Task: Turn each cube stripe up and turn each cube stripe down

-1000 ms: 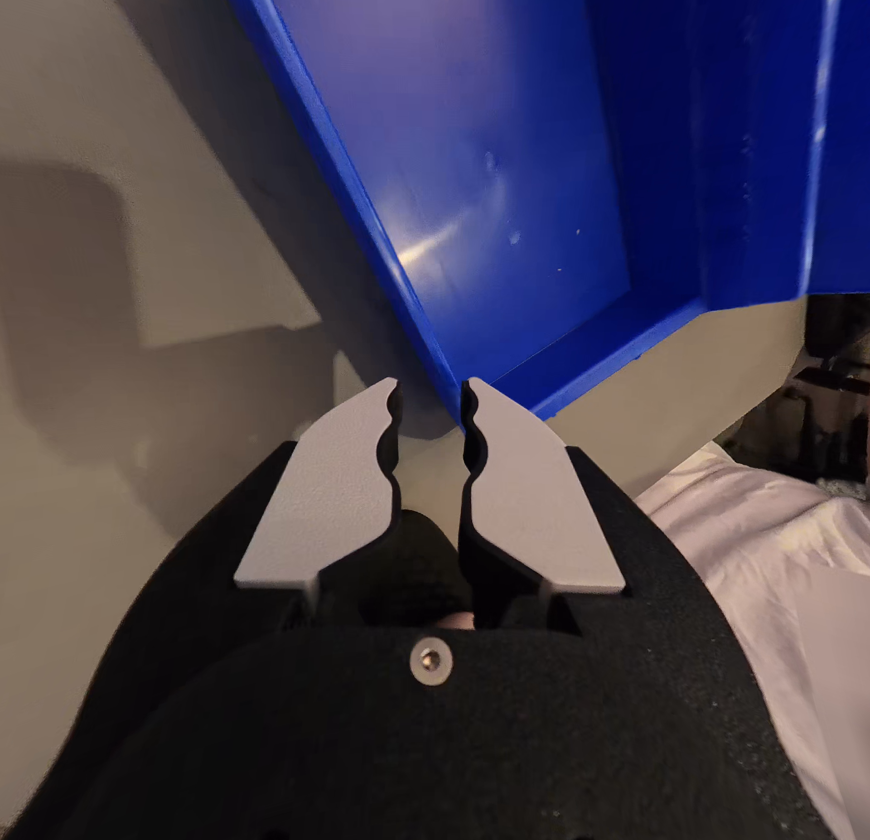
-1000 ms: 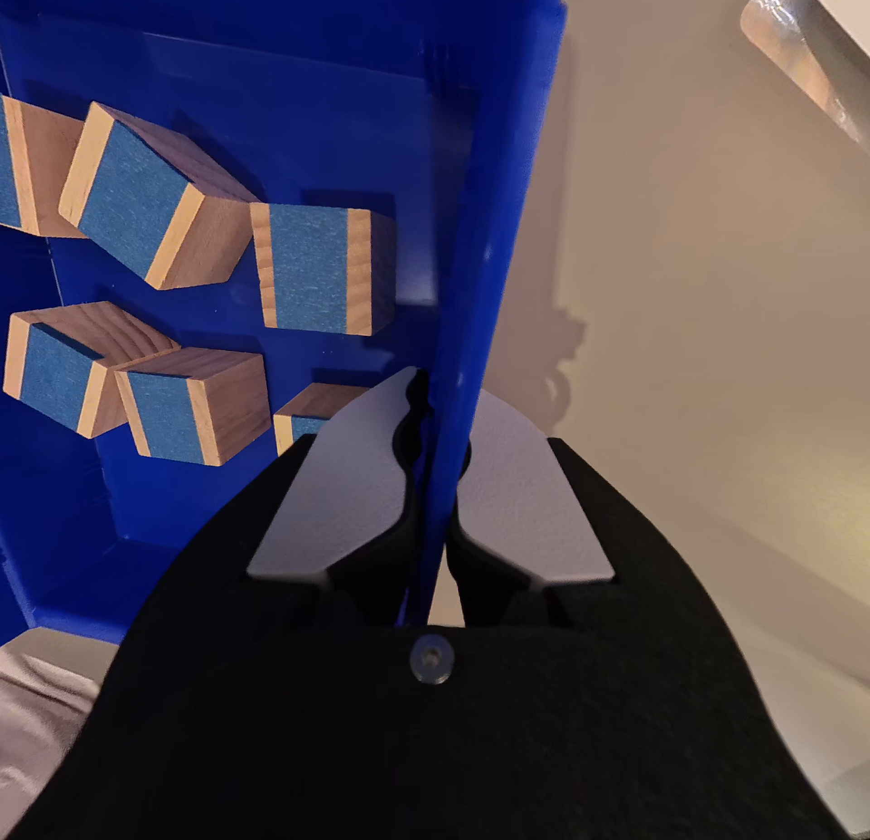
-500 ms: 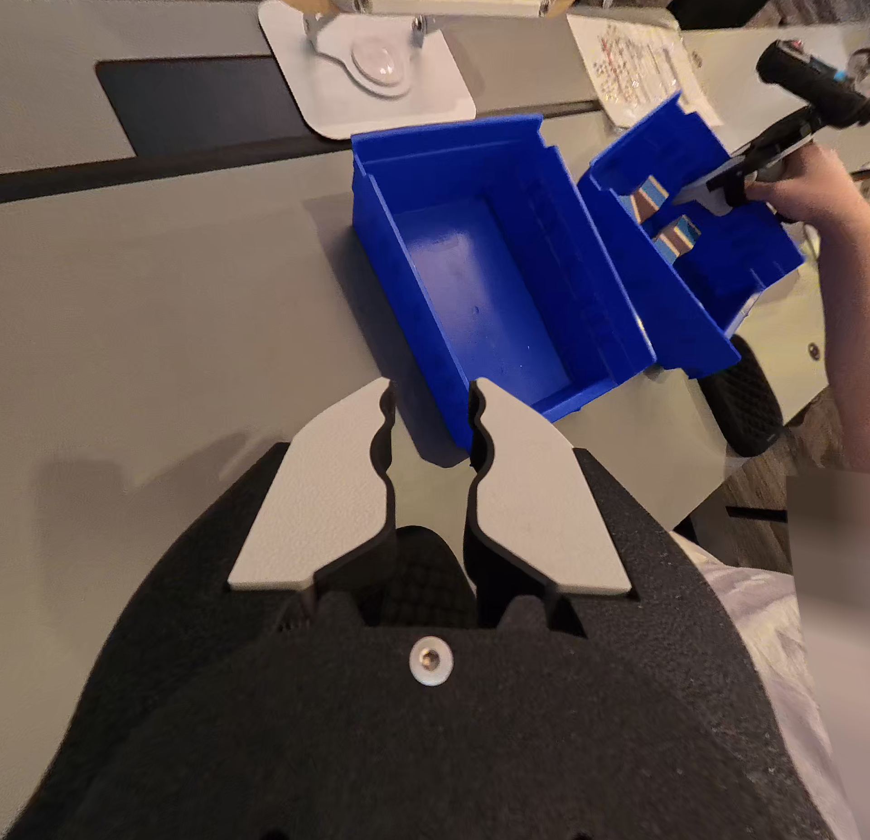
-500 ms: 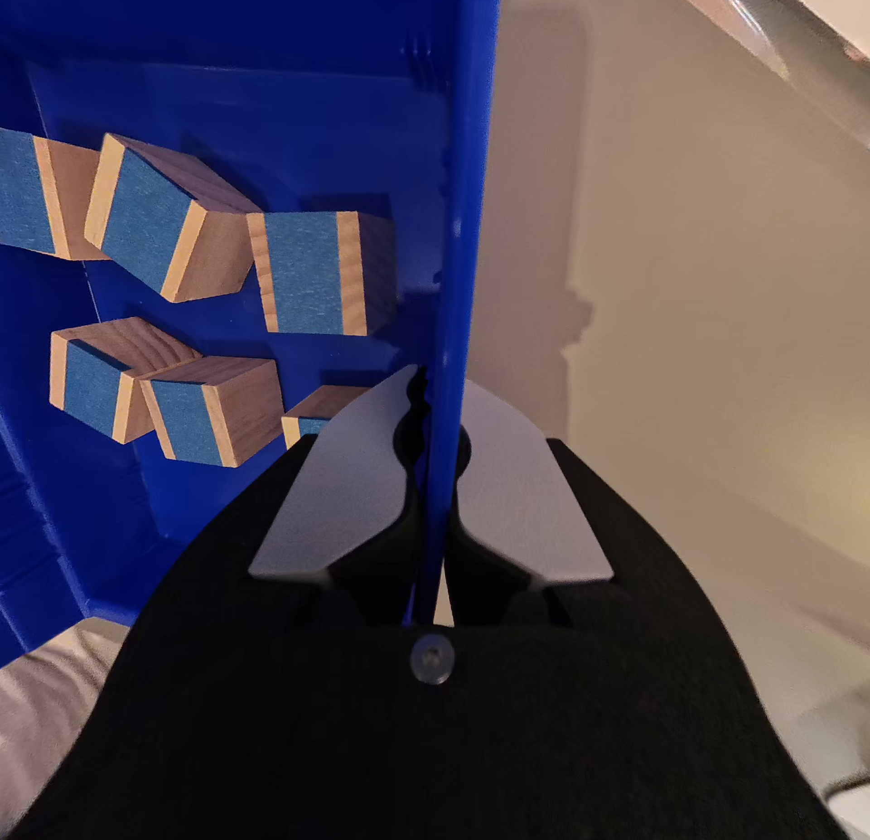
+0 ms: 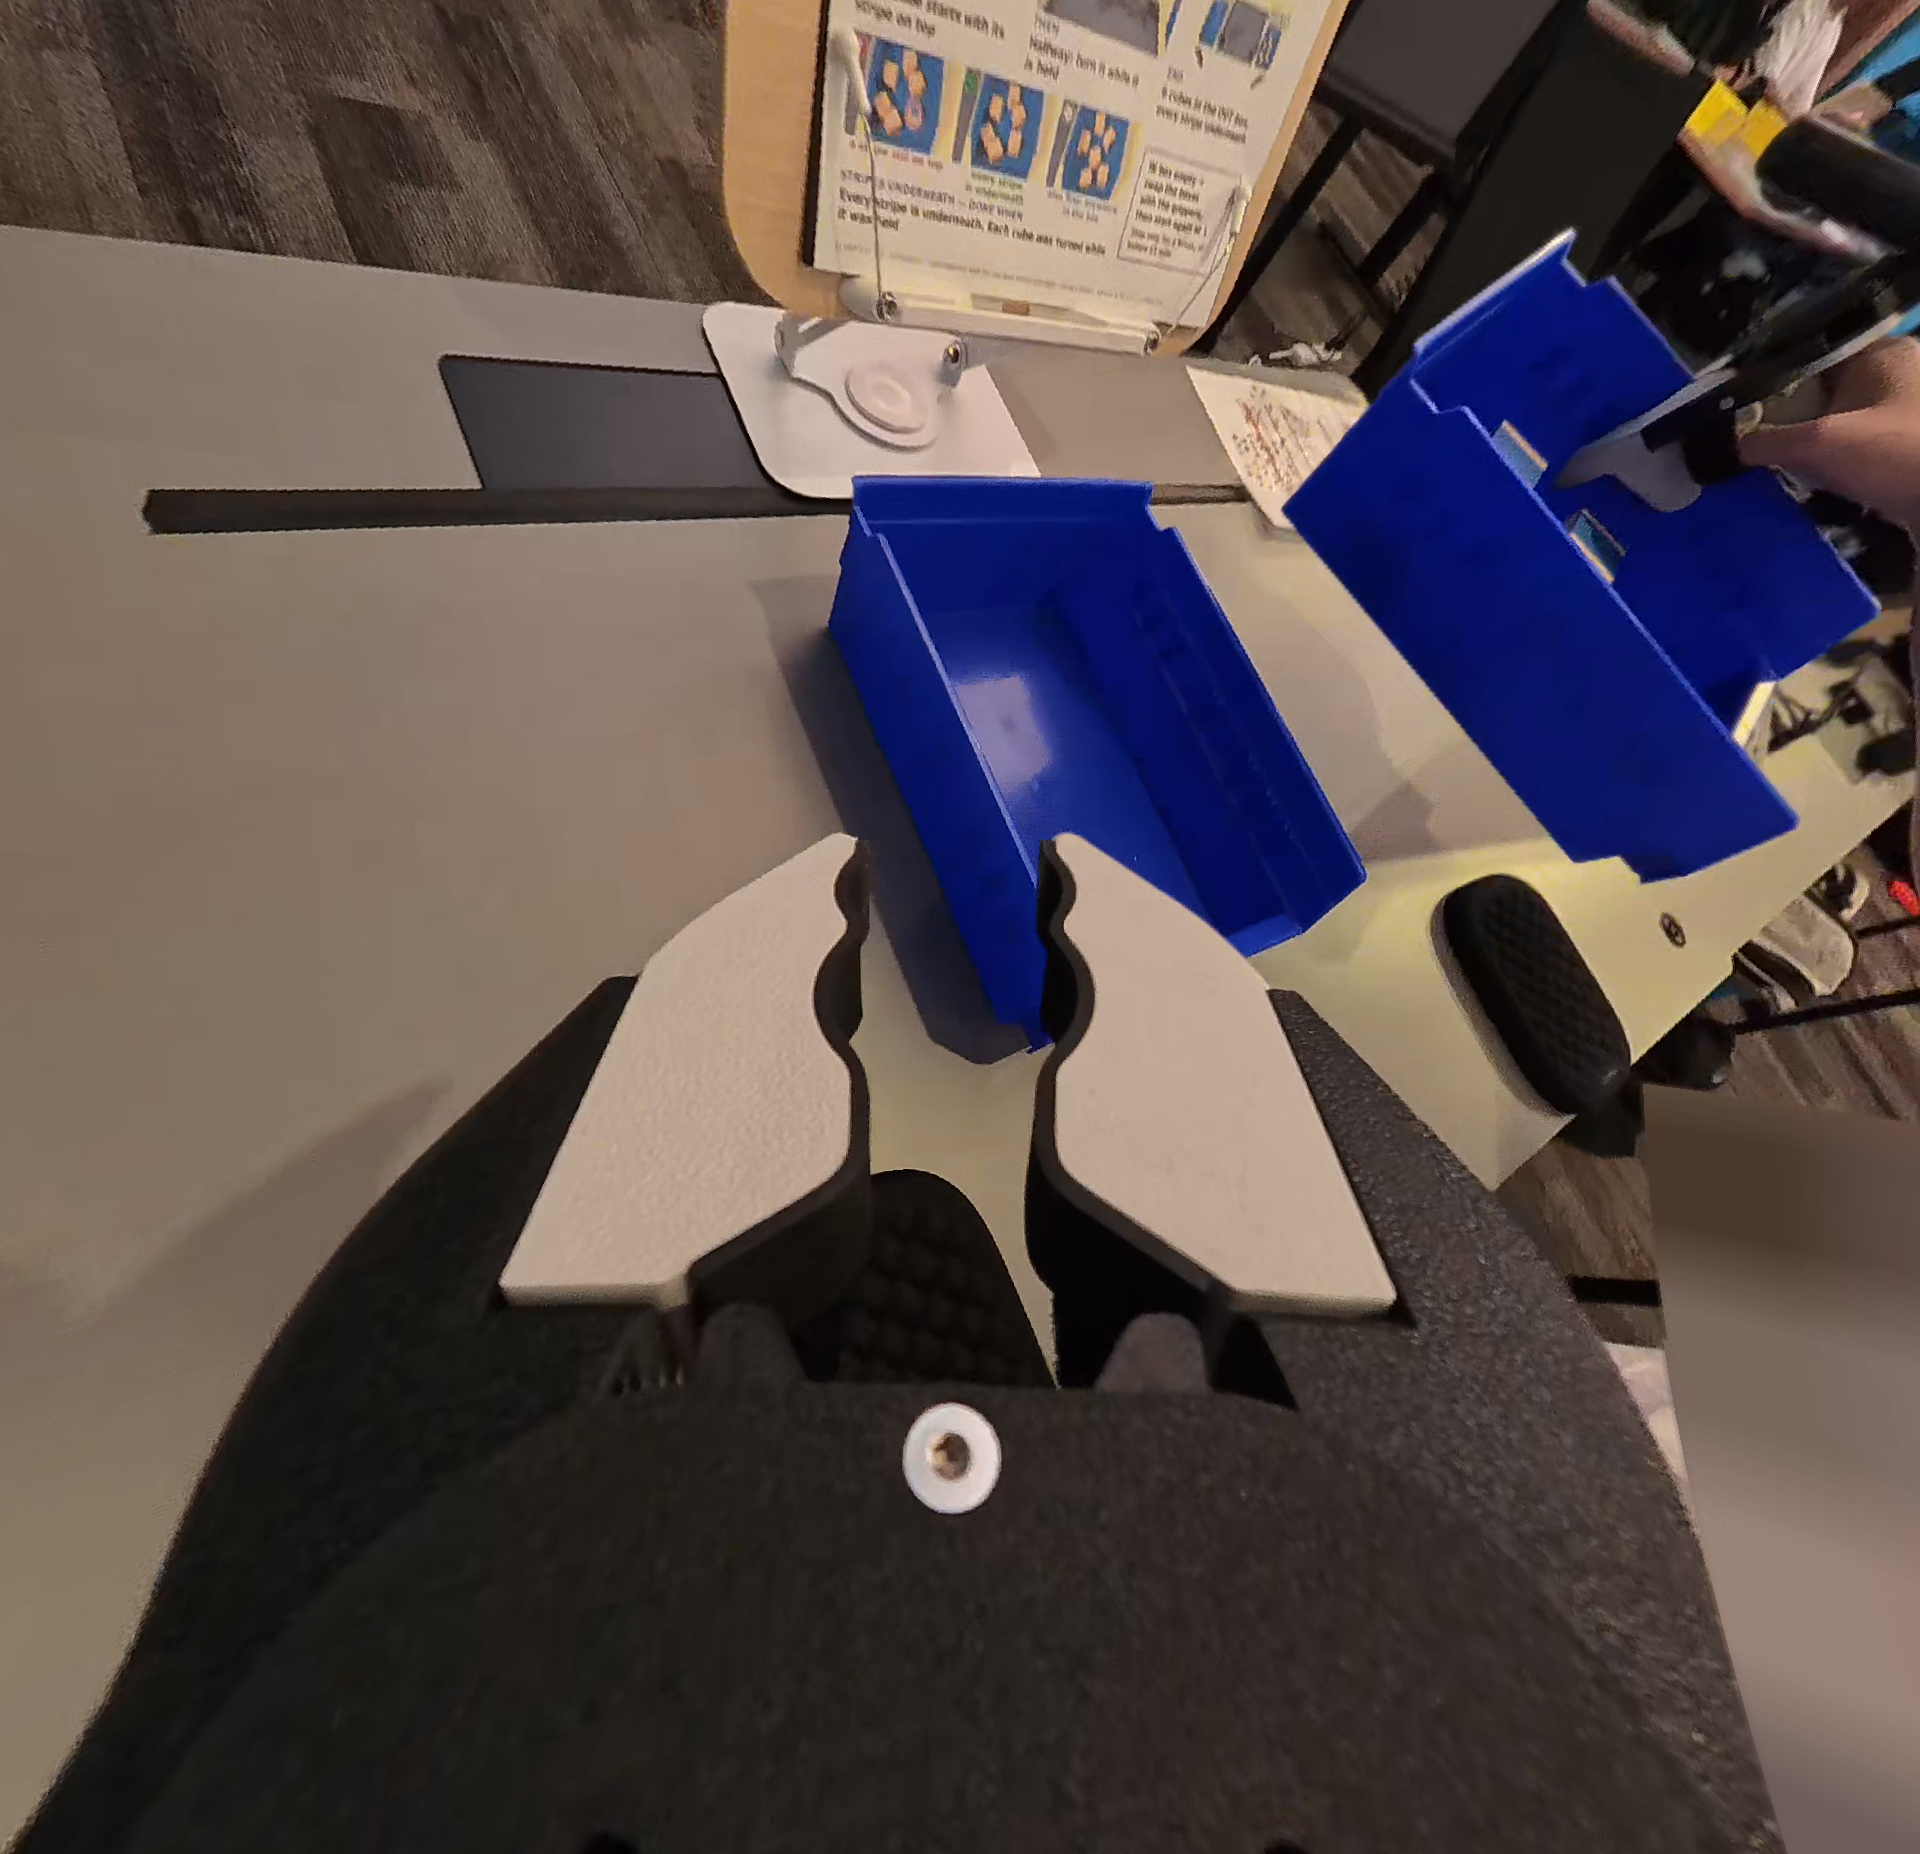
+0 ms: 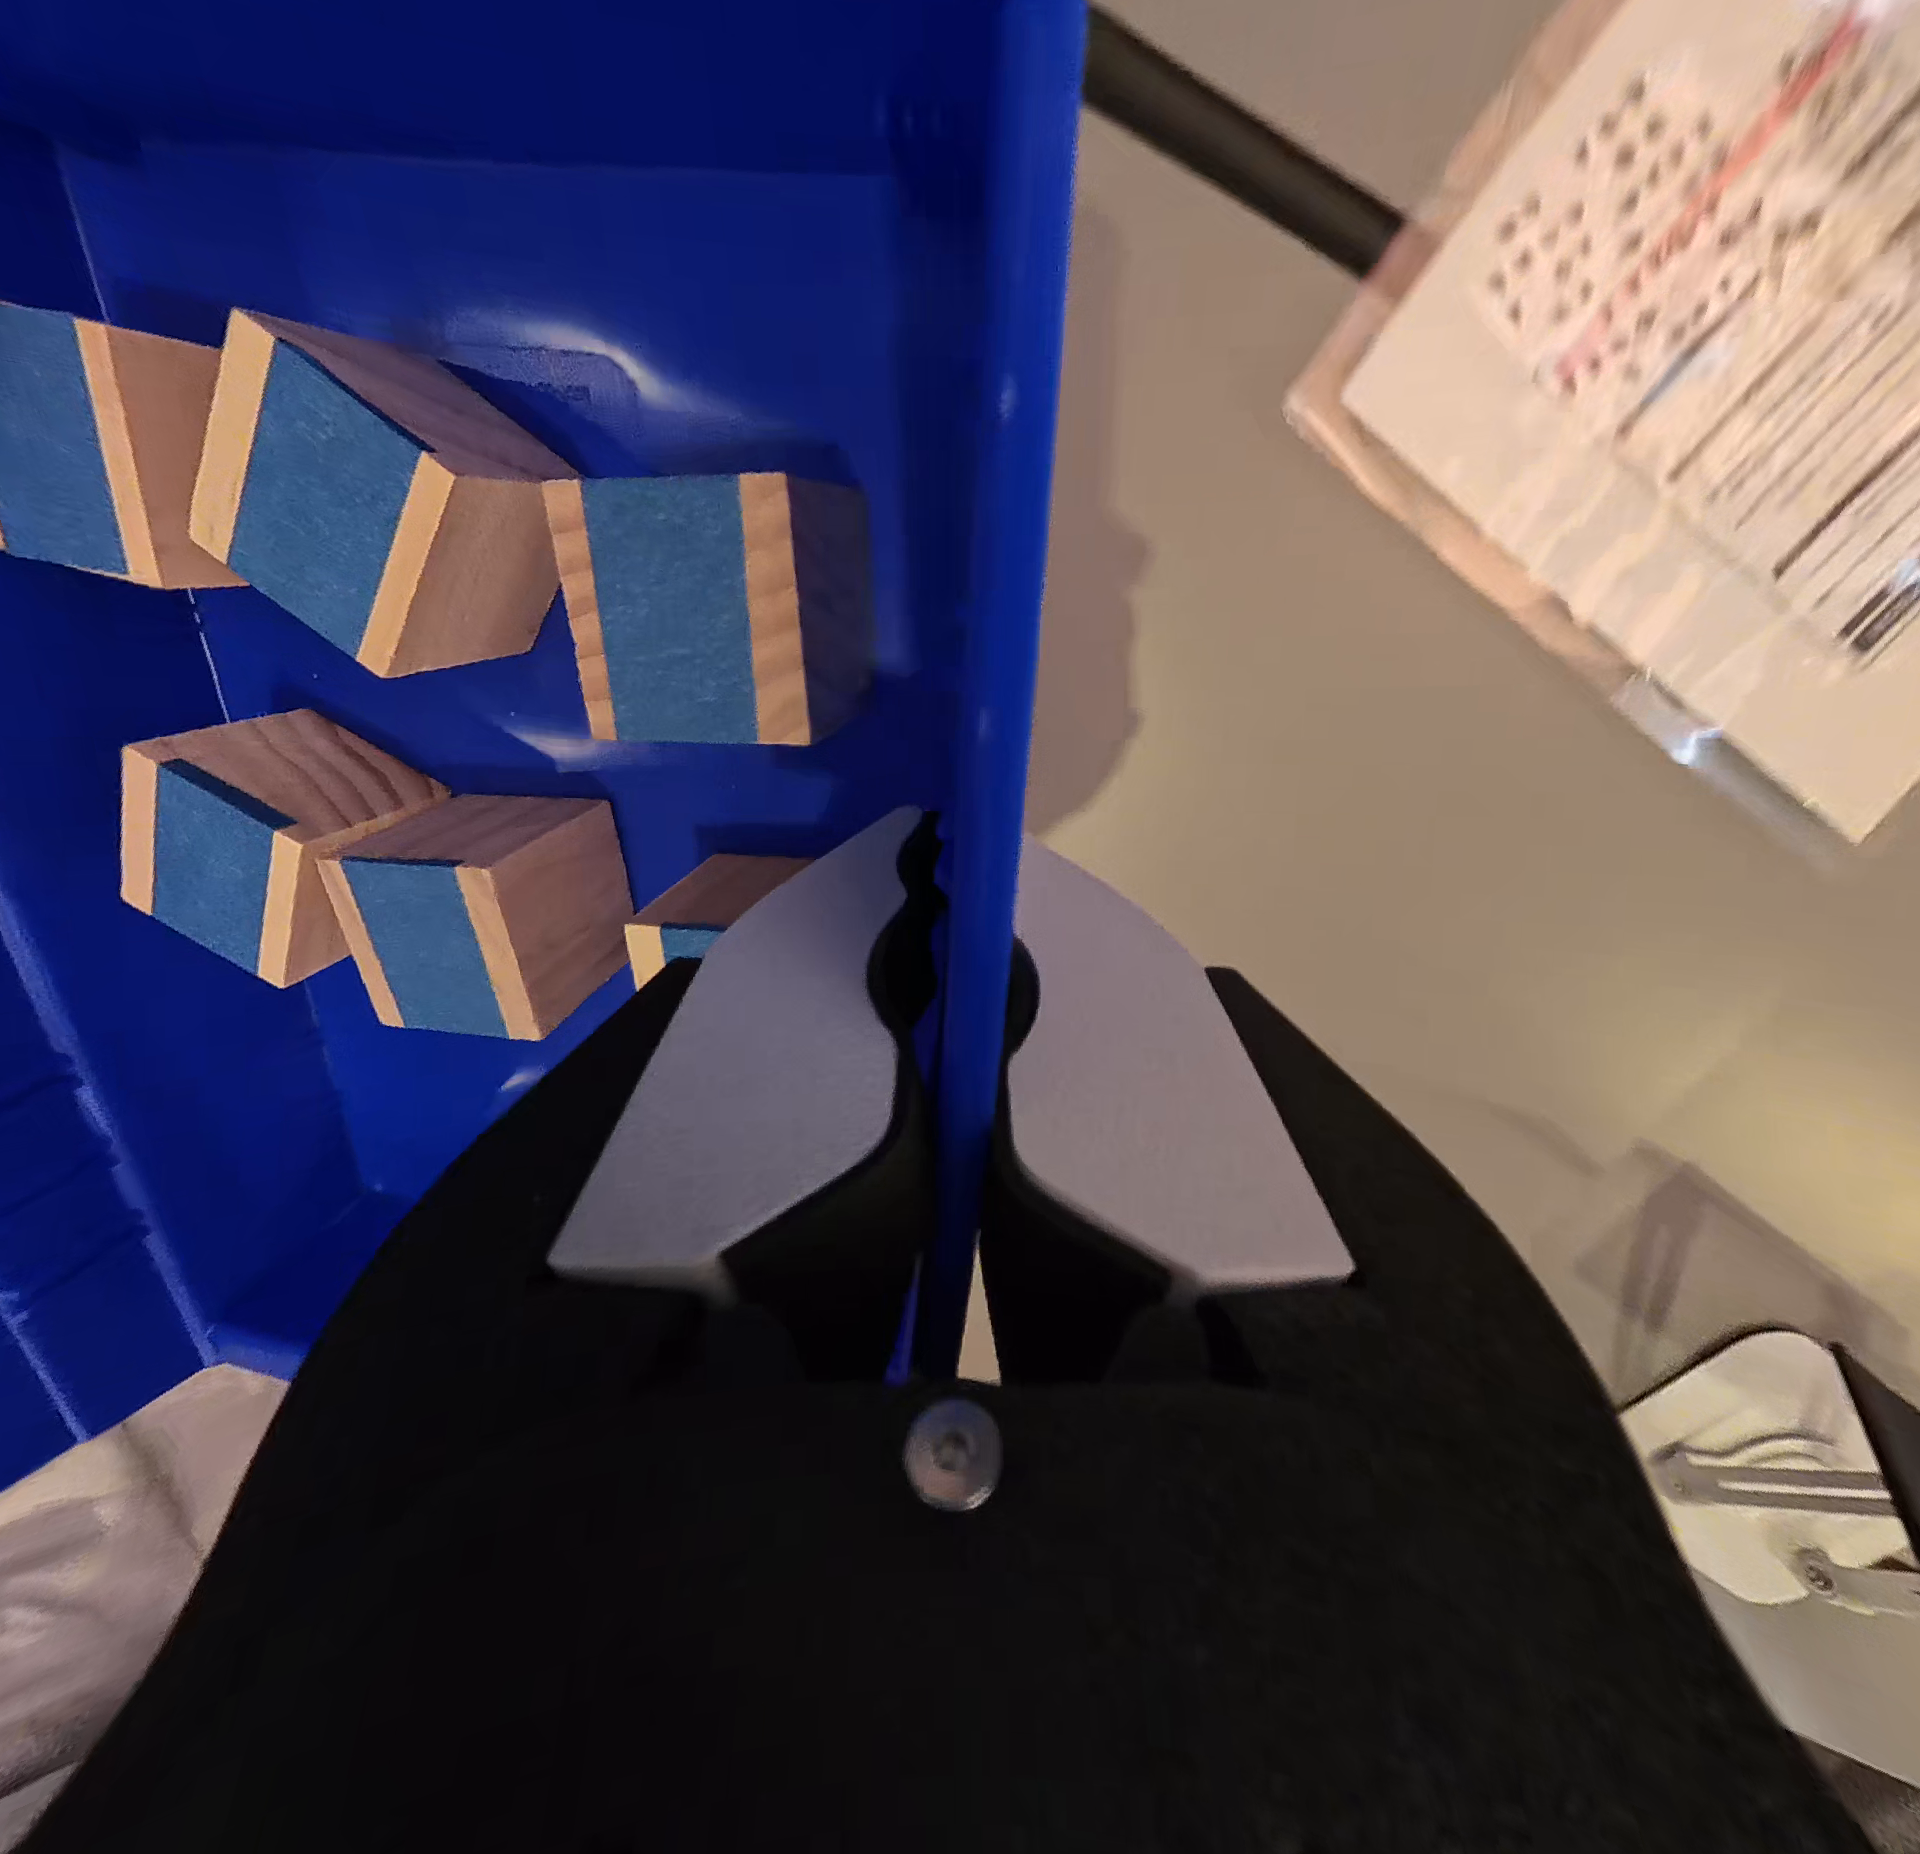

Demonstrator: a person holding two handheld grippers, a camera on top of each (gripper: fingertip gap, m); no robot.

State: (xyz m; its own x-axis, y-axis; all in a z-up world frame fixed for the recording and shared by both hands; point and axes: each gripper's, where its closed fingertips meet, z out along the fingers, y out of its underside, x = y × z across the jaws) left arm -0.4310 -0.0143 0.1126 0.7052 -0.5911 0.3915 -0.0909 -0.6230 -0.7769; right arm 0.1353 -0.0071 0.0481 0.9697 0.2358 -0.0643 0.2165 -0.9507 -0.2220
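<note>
Grey tabletop (image 5: 416,765) is seen beneath two blue bins. An empty blue bin (image 5: 1226,796) lies flat near the middle. A second blue bin (image 5: 1507,661) is held tilted above the table's right side, its side wall (image 6: 987,661) clamped between the closed fingers of the right gripper (image 6: 971,869). Six wooden cubes (image 6: 686,609) with blue stripes facing the camera are gathered inside it. The left gripper (image 5: 948,859) is held partly open and empty, above the empty bin's near corner.

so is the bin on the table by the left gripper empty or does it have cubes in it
Empty: the blue bin shows only its bare floor.
</note>
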